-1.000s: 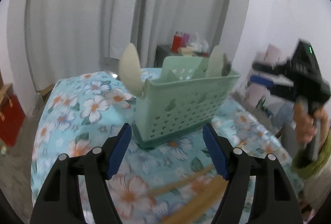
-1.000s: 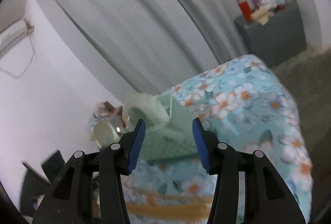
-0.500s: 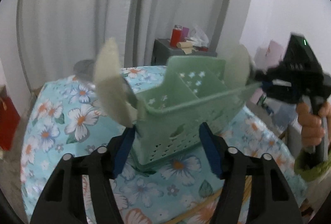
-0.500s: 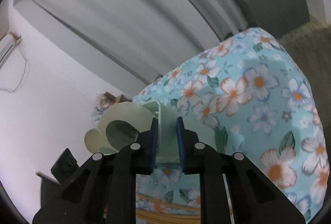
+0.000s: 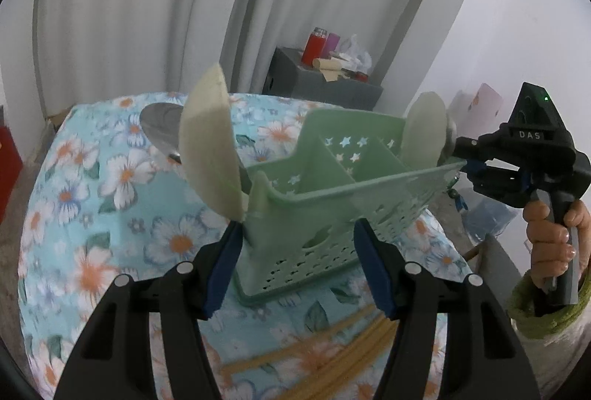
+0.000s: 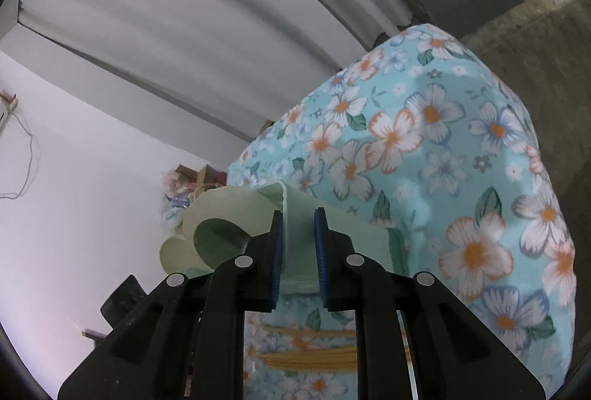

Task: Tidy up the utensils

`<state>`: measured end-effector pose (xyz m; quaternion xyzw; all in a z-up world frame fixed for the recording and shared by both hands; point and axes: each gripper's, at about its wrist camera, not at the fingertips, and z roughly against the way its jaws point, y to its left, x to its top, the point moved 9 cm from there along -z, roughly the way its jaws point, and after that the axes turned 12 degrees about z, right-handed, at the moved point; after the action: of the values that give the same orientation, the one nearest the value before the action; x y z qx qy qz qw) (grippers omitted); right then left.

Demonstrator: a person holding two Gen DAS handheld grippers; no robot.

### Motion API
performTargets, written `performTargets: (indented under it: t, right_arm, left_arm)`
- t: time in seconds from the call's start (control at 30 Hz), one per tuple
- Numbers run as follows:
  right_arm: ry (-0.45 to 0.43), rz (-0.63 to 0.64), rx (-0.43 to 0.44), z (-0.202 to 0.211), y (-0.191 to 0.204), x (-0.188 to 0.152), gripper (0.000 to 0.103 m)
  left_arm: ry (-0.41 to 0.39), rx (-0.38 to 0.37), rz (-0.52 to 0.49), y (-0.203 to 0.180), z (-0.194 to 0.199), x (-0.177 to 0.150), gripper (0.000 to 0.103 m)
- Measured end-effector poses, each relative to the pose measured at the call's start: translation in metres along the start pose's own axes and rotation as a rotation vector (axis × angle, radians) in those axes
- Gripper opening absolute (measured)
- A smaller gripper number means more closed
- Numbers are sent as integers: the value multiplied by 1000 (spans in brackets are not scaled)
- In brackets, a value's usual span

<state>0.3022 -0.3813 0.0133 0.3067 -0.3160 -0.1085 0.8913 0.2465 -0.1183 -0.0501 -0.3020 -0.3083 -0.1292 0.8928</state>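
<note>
A pale green utensil caddy (image 5: 332, 185) with several compartments and two cream ear-shaped flaps (image 5: 208, 137) stands tilted on the floral tablecloth (image 5: 103, 185). My left gripper (image 5: 299, 263) is open and empty, its blue pads either side of the caddy's near corner. My right gripper (image 6: 298, 252) is shut on the caddy's end wall (image 6: 295, 211); it also shows at the caddy's right end in the left wrist view (image 5: 517, 163). Wooden chopsticks (image 5: 332, 341) lie on the cloth in front of the caddy. A metal spoon bowl (image 5: 159, 130) lies behind the left flap.
A grey cabinet (image 5: 321, 86) with a red bottle (image 5: 314, 47) and clutter stands behind the table by the curtain. The table's far edge drops to a bare floor (image 6: 535, 41). Boxes and bags sit by the right wall (image 5: 484, 104).
My right gripper closed on the caddy's end wall and tilted the caddy. My left gripper moved closer to the caddy's near corner and stayed open.
</note>
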Motion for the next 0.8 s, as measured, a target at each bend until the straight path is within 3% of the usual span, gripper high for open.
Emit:
performTargets:
  t: [0.3, 0.4, 0.47, 0.67, 0.8]
  right_arm:
    - [-15, -24, 15, -1, -10, -7, 15]
    - [-24, -38, 41, 1, -10, -6, 18]
    - [-46, -30, 36, 7, -10, -4, 26]
    - [-156, 31, -51, 44, -13, -5, 37]
    - [-219, 128, -157, 66, -7, -29, 41]
  left_arm:
    - [-13, 20, -36, -3, -3, -10, 60]
    - [-8, 10, -11, 2, 0, -10, 61]
    - [-5, 12, 7, 8, 2, -11, 68]
    - [-27, 18, 17, 19, 27, -24, 73]
    - [-75, 19, 24, 28, 57, -36, 74]
